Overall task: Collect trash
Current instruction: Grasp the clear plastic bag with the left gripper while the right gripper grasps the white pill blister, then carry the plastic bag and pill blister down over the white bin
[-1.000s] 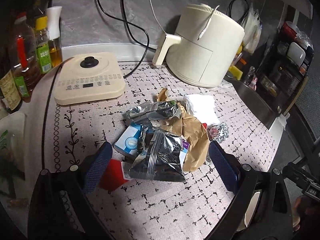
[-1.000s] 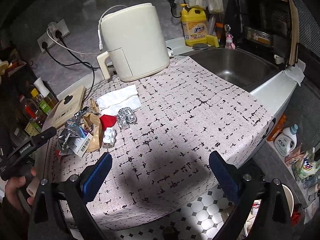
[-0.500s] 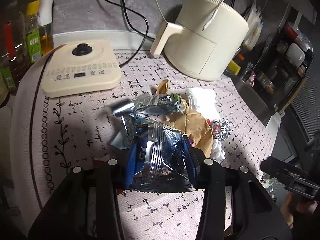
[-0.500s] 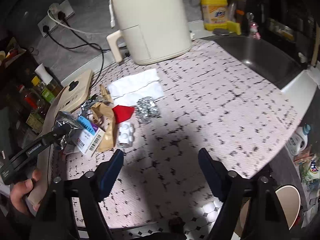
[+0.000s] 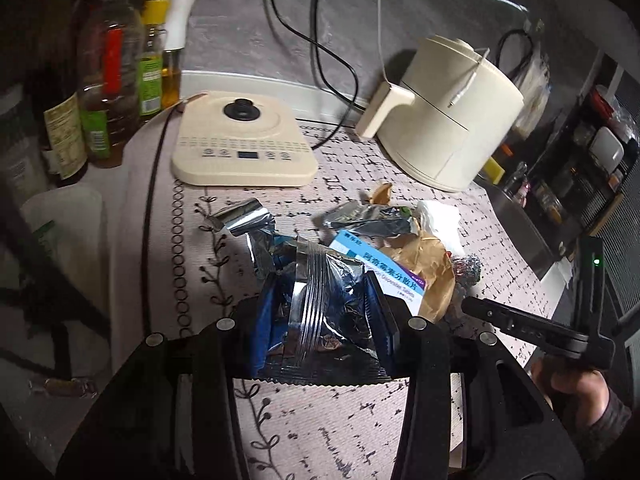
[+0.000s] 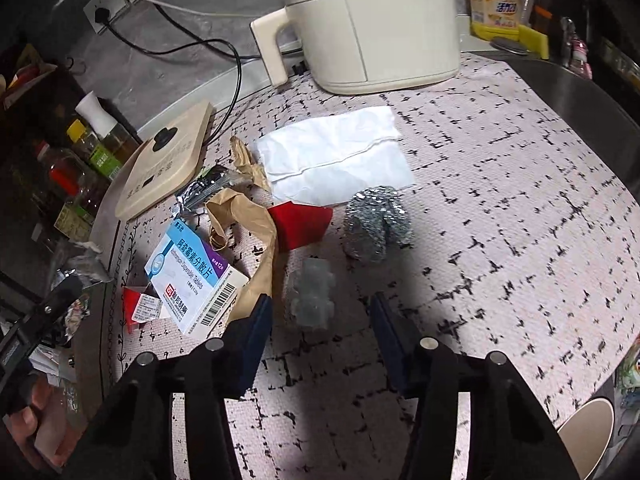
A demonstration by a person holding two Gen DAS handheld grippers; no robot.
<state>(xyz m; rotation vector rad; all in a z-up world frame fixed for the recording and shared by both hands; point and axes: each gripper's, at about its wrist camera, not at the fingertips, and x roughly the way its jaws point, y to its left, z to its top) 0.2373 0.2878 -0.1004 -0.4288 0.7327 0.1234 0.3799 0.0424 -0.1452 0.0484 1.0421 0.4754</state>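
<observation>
At the far left of the desk [image 5: 132, 208] stand oil and sauce bottles [image 5: 104, 92], and beside them lies a flat cream appliance with a black knob [image 5: 244, 148]. Nearer the camera, the left tongs [image 5: 320, 316] are clamped on a silver zip-seal foil bag [image 5: 324, 300] — both blue pads press into its crumpled sides, and the bag's serrated lower edge hangs just above the patterned cloth. Loose foil scraps [image 5: 244, 220] lie just behind it. To the right of the bag sits a blue-and-white medicine box [image 6: 192, 276], with a small red-and-white packet [image 6: 138, 306] at its near corner and crumpled brown paper [image 6: 244, 224] touching its far side. Next comes a red scrap [image 6: 300, 224], partly tucked under a white tissue [image 6: 336, 164] that lies in front of the cream air fryer [image 6: 372, 20]. The right tongs [image 6: 320, 320] are half spread; their jaws have just been closing, and between them lies 1 clear blister pack [image 6: 312, 296], with neither pad touching it — a gap shows on each side. Just beyond it, a ball of steel wool [image 6: 374, 224] rests on the cloth near the tissue. Farther right the cloth is bare, and a yellow detergent bottle [image 6: 494, 0] stands by the dark sink [image 6: 580, 92] at the back.
</observation>
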